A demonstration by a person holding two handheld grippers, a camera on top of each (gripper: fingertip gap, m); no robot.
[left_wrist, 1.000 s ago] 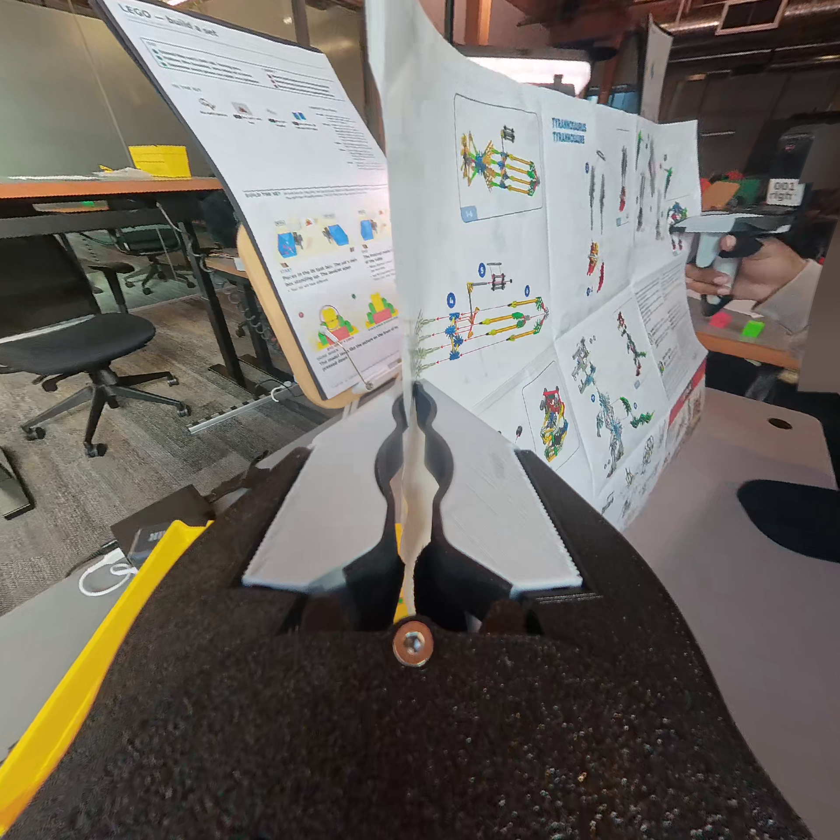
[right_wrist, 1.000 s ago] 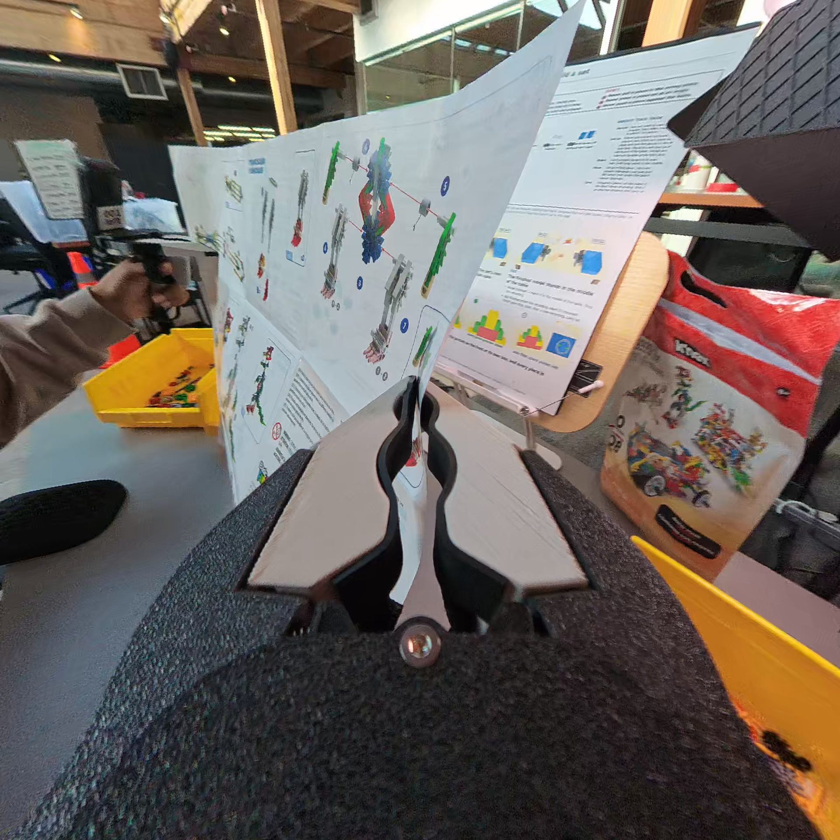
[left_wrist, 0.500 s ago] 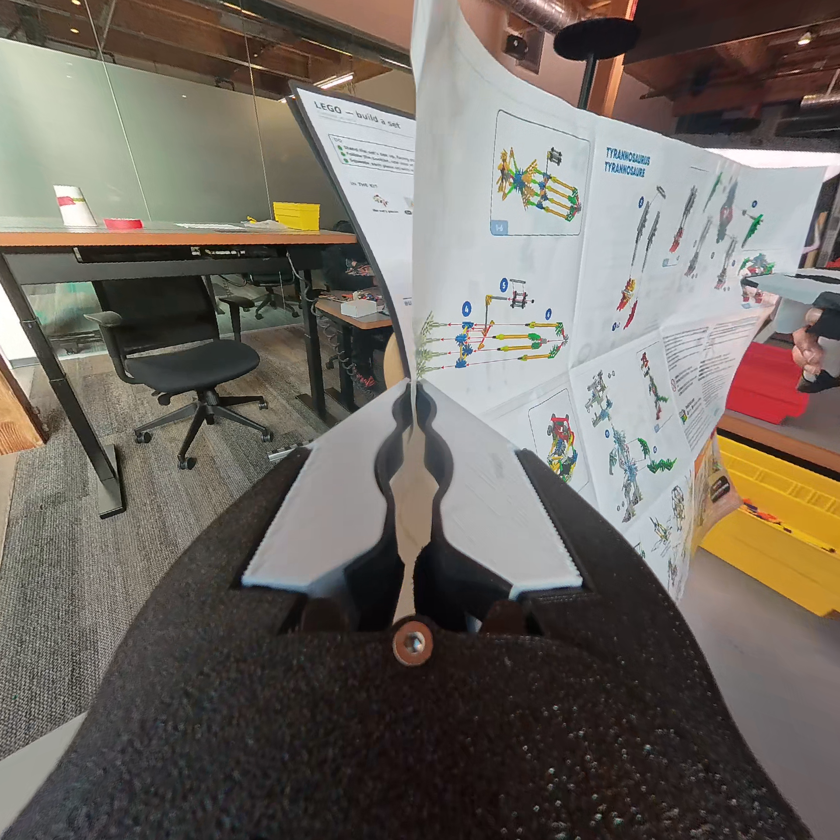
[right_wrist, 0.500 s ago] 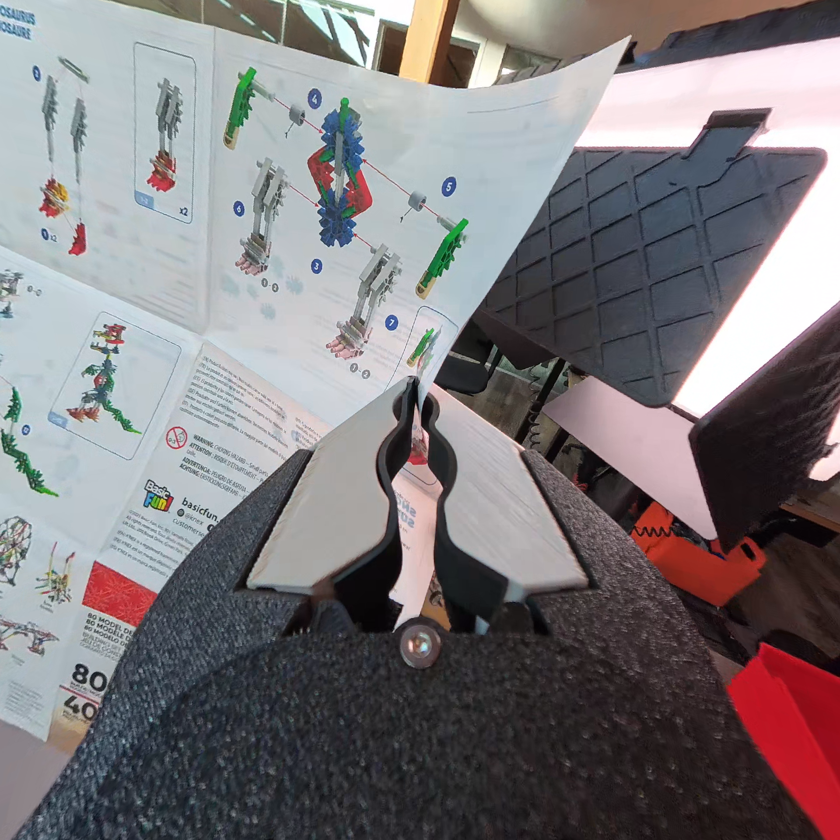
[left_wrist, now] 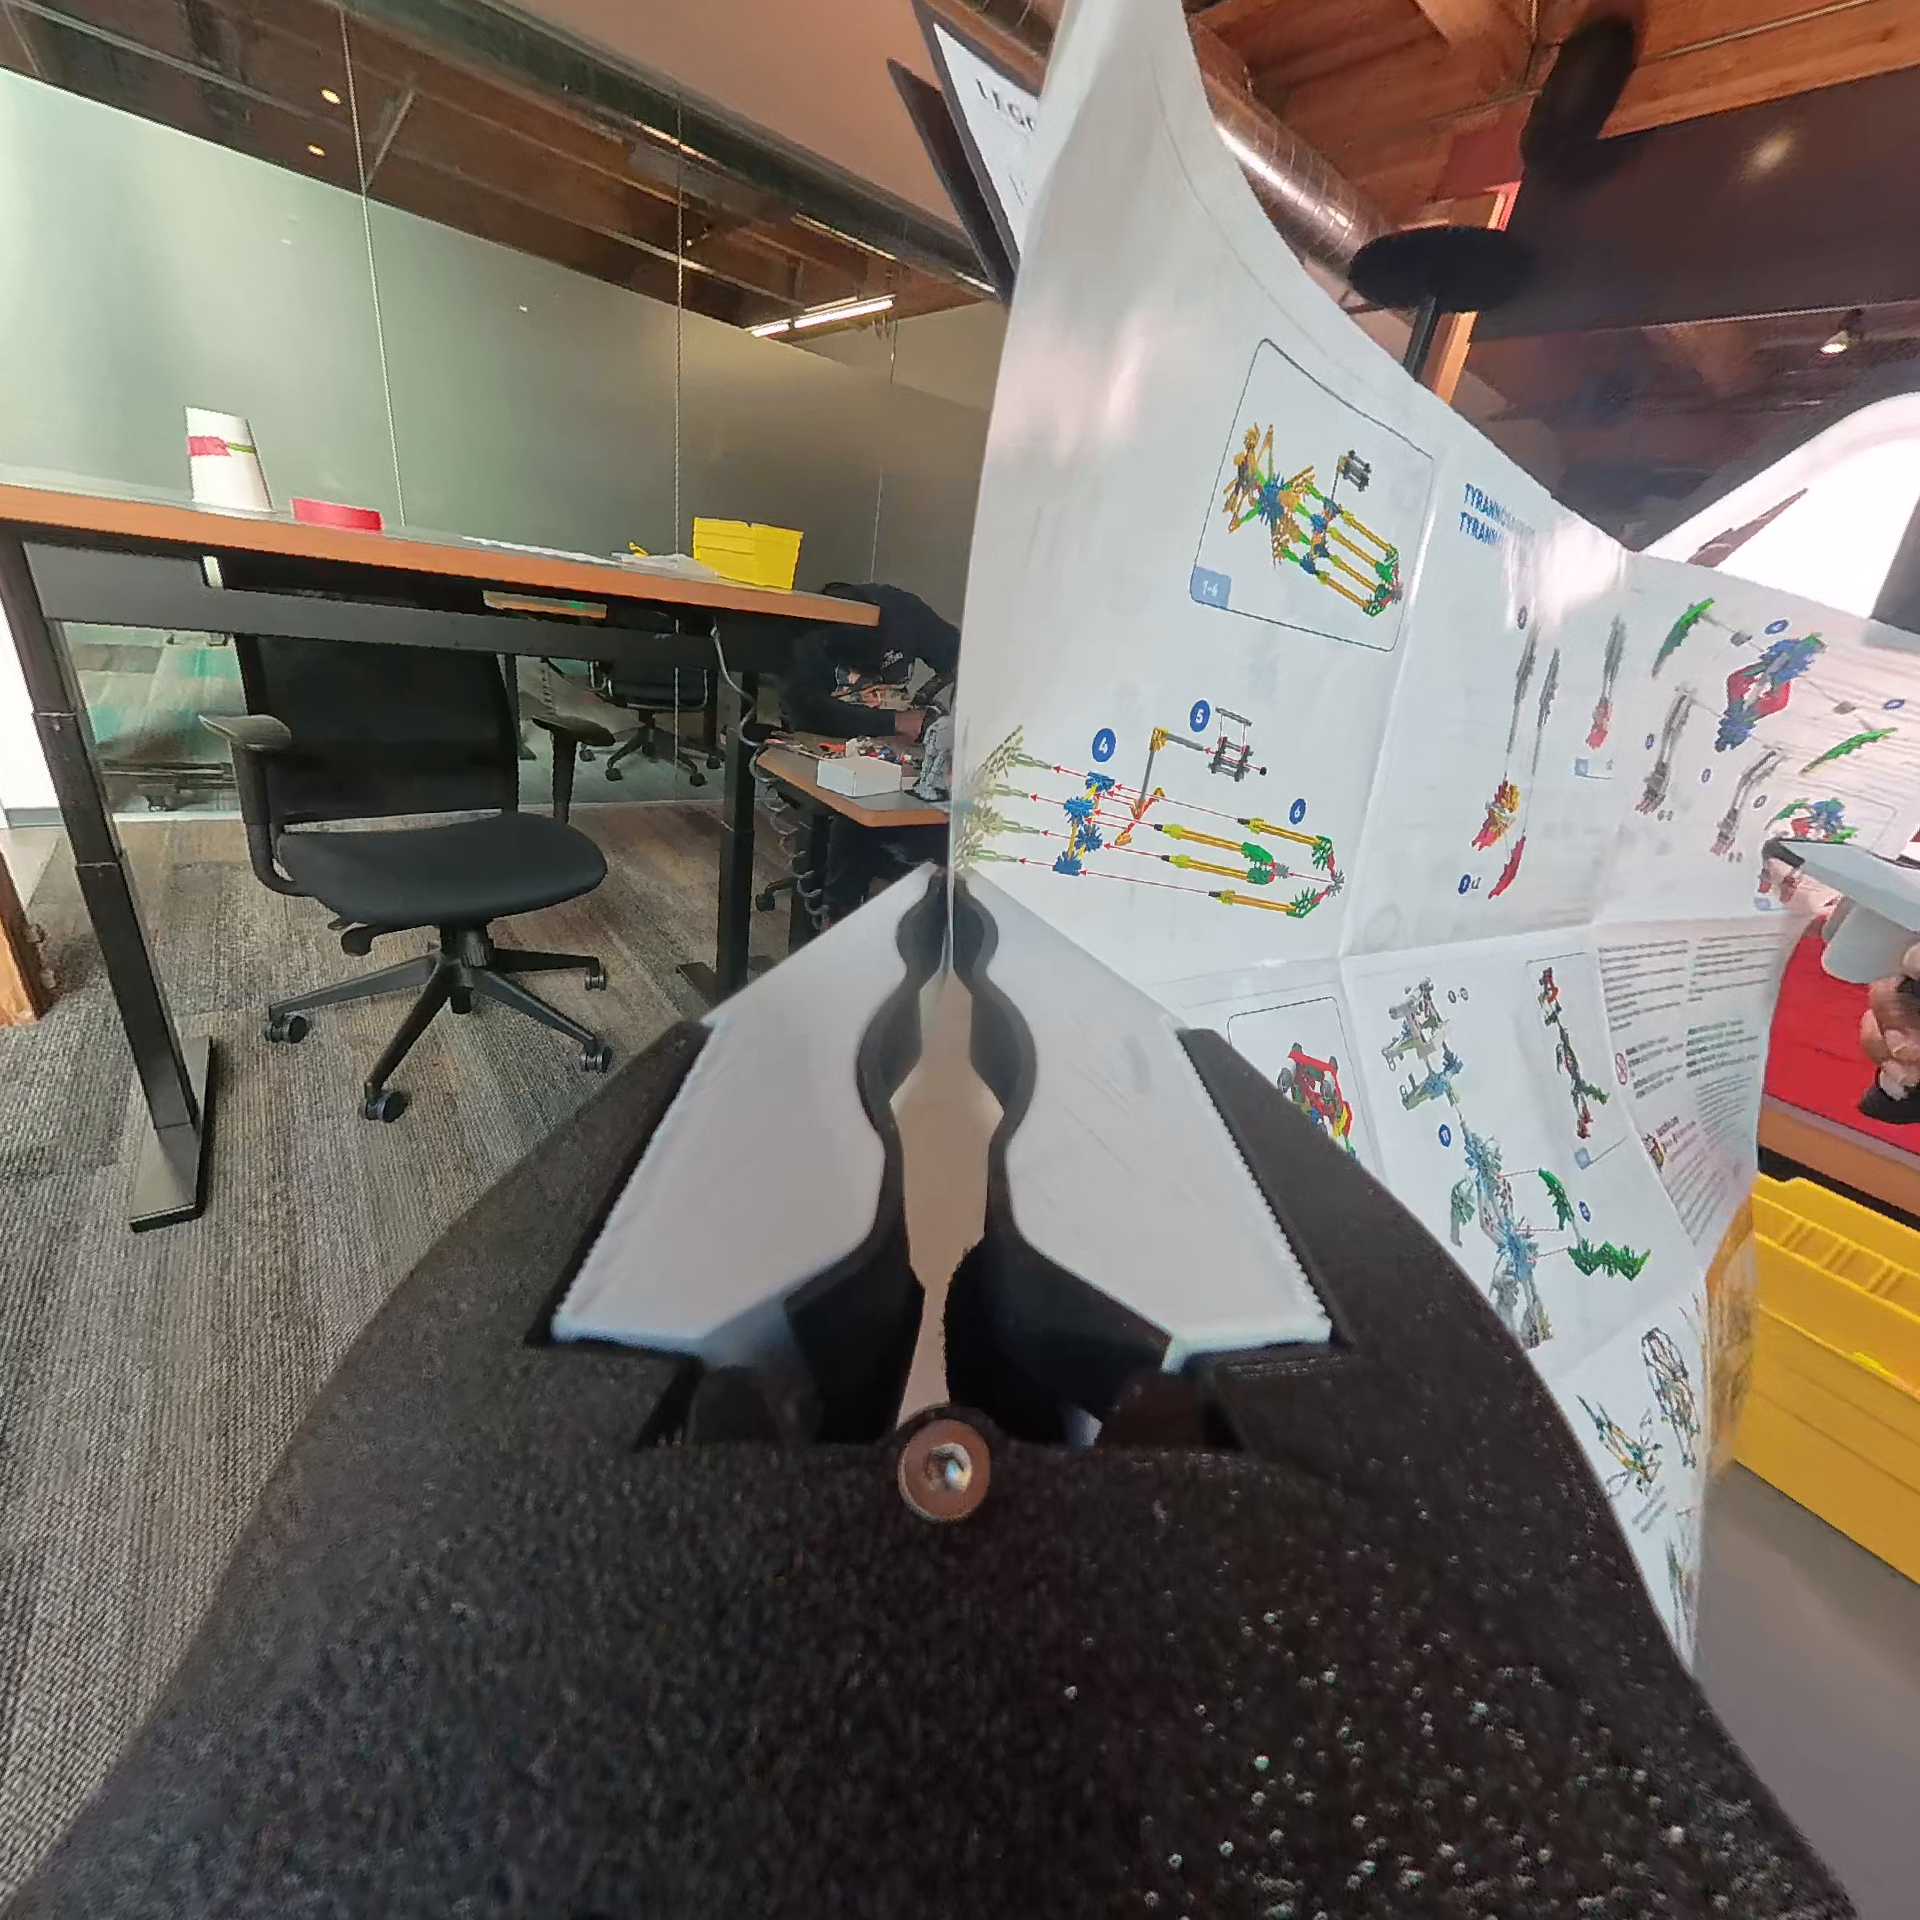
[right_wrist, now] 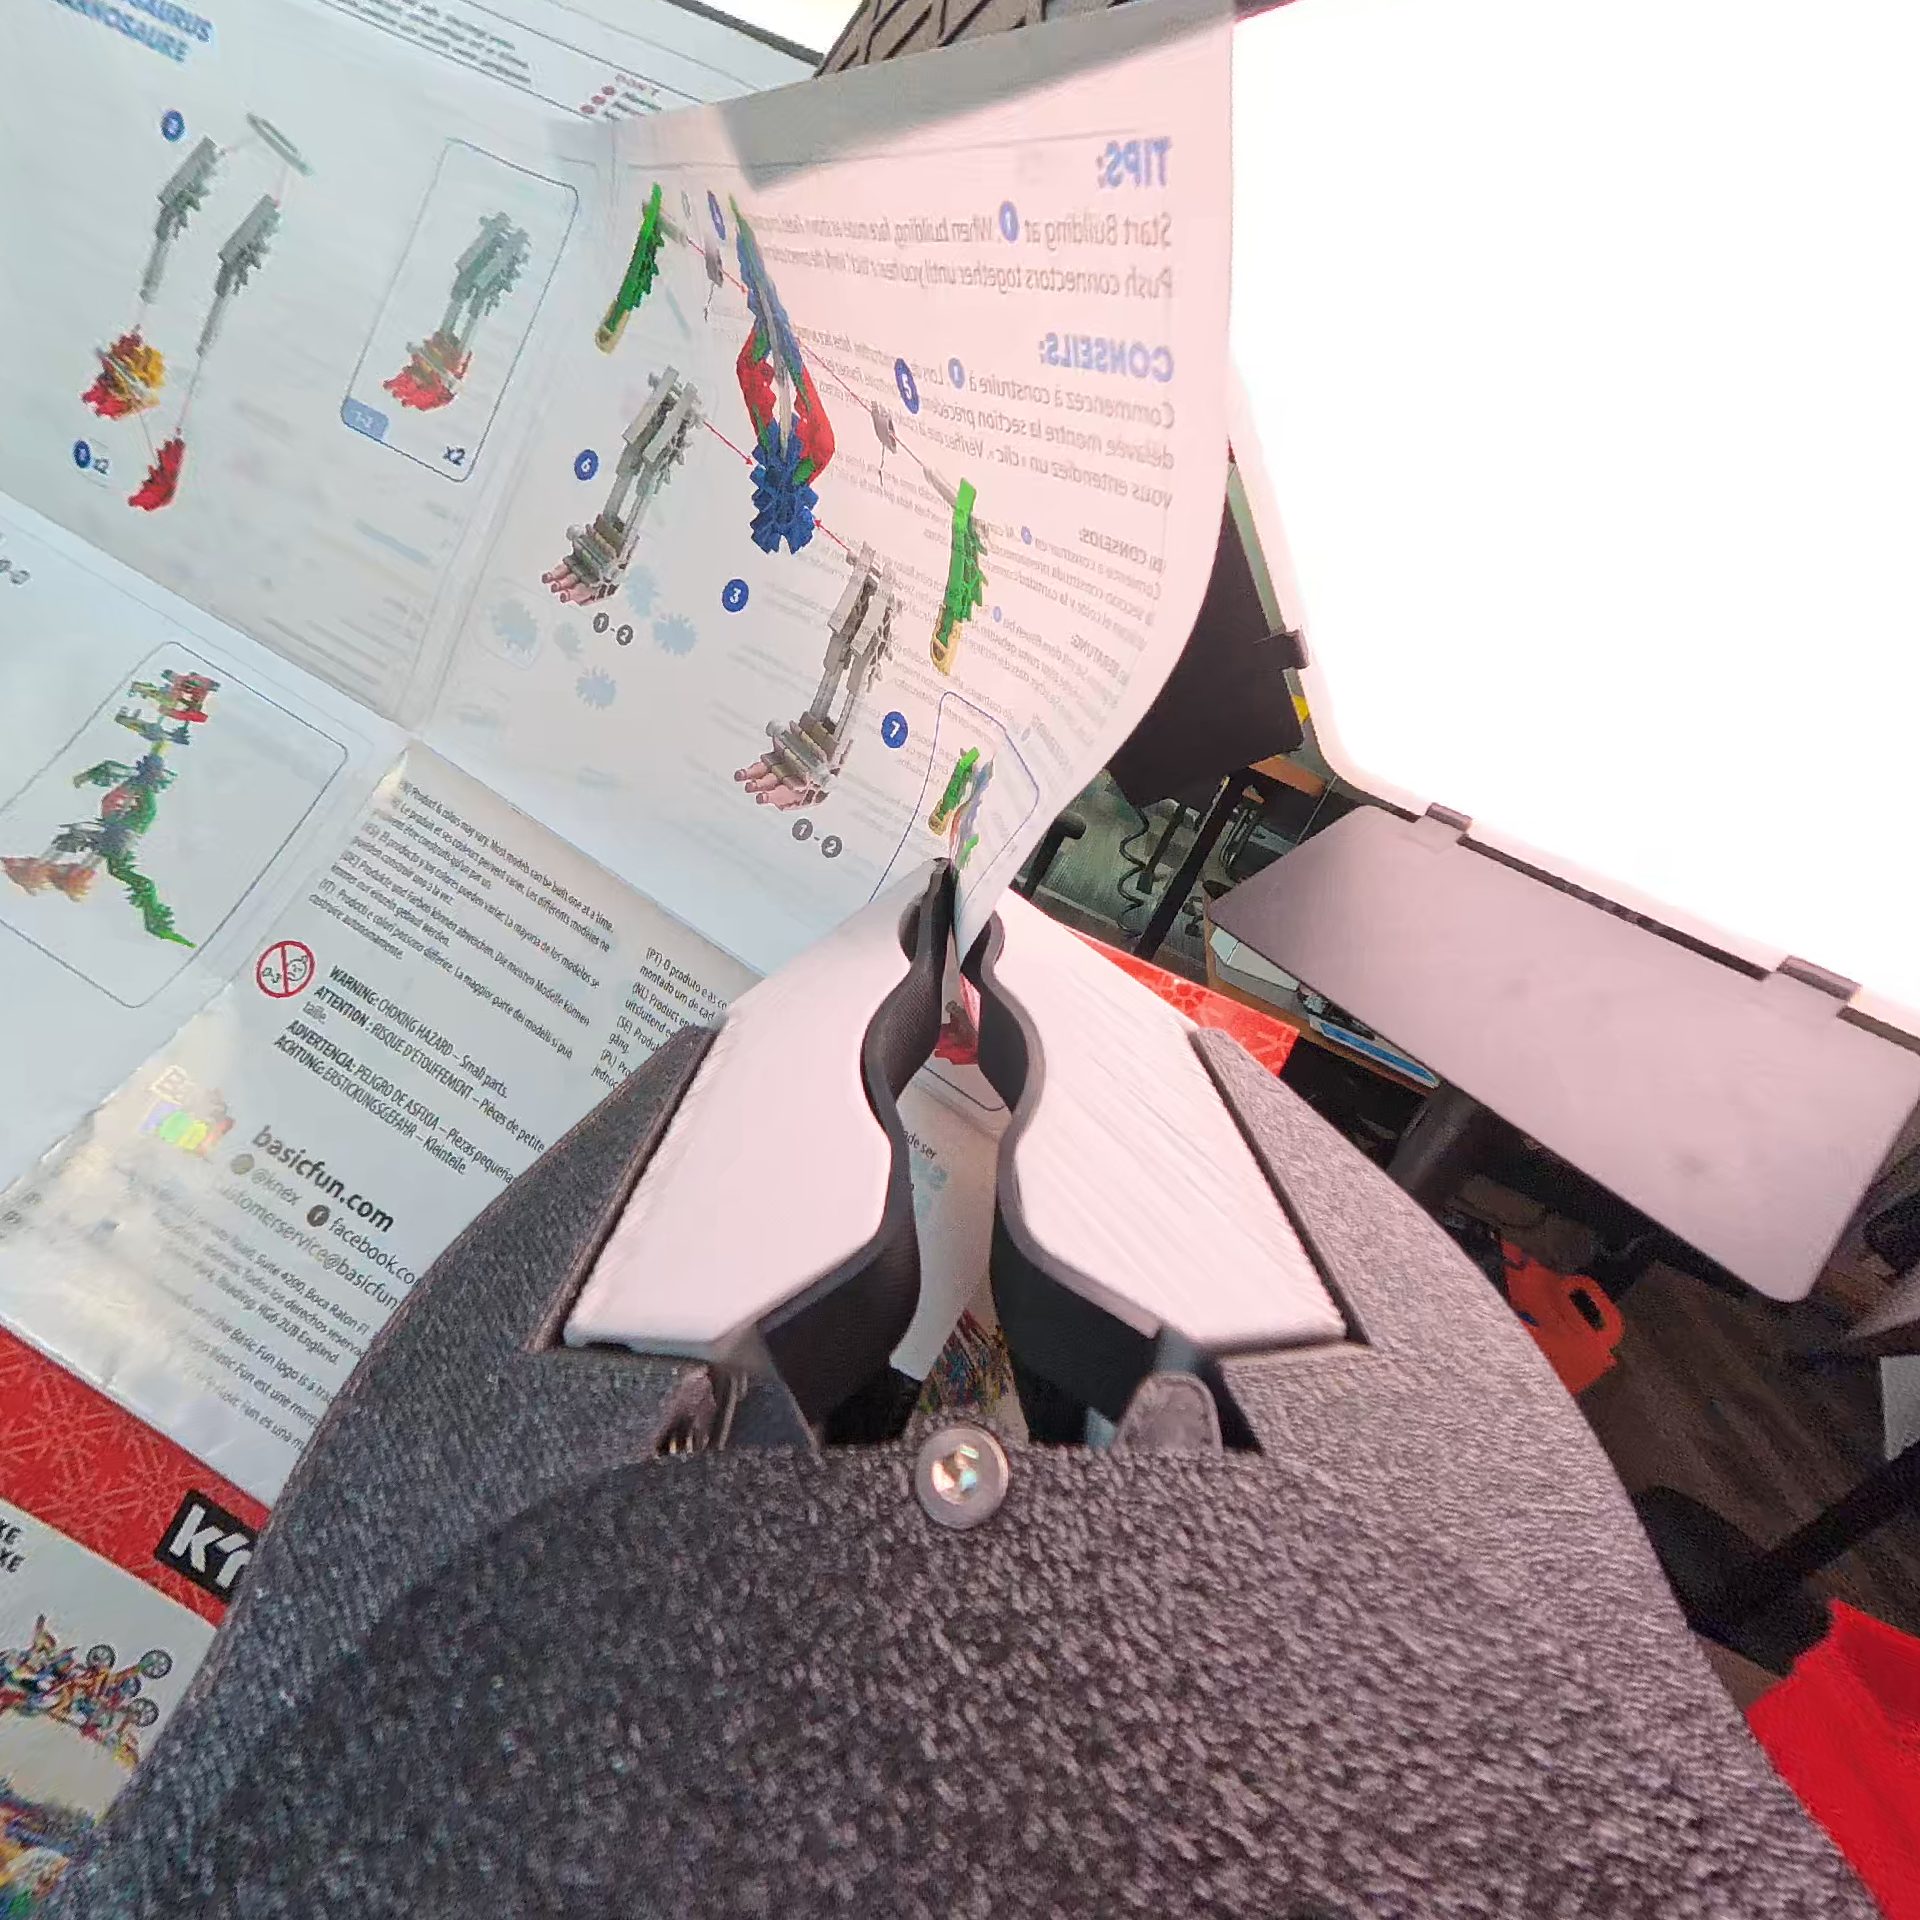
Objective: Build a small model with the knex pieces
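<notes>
A large unfolded white instruction sheet (left_wrist: 1403,831) with coloured building-toy diagrams hangs upright in the air between my two grippers. My left gripper (left_wrist: 948,883) is shut on the sheet's left edge. My right gripper (right_wrist: 951,883) is shut on the opposite edge of the same sheet (right_wrist: 468,623), whose top corner curls over and shows its printed back. The far gripper with a hand on it (left_wrist: 1860,914) shows at the right edge of the left wrist view, behind the sheet.
A wooden desk (left_wrist: 416,551) with a paper cup and a yellow box, and a black office chair (left_wrist: 416,852), stand to the left on carpet. Yellow bins (left_wrist: 1839,1351) sit lower right. A bright light panel (right_wrist: 1610,416), a grey board (right_wrist: 1610,1039) and a red bin (right_wrist: 1849,1766) are on the right. My right fingertips sit around 45 centimeters from my left ones.
Both grippers have risen and tilted up with the sheet still clamped. The table top and bins dropped out of view, and the sheet's top right corner has curled over.
</notes>
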